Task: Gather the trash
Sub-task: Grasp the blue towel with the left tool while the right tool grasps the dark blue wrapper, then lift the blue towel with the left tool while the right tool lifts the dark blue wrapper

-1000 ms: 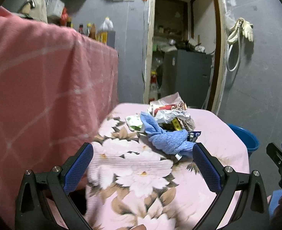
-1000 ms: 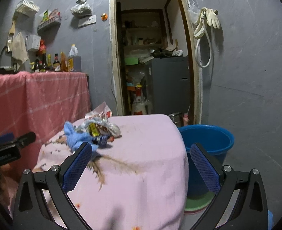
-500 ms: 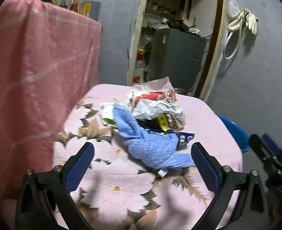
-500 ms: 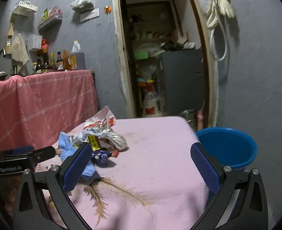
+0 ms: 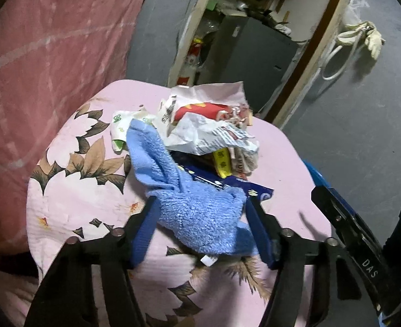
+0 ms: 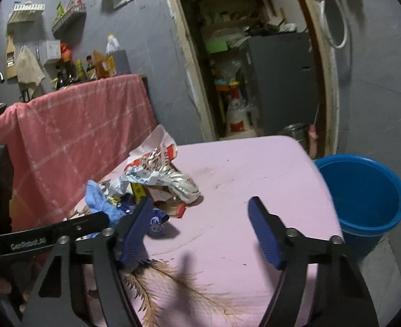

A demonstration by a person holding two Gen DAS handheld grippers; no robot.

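Left hand-held gripper (image 5: 200, 218) pinching blue towel (image 5: 197, 218) that hides its fingertips, right hand-held gripper (image 6: 200, 212) spread, wrappers (image 5: 211, 133) partly buried

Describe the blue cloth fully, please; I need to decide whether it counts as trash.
The blue cloth looks like soft terry towelling, light blue, crumpled and folded. It lies on the pink floral tablecloth, one end reaching up against the wrapper pile. Its bulky near end sits between the left gripper fingers, which flank it closely. A small white tag hangs beneath it.
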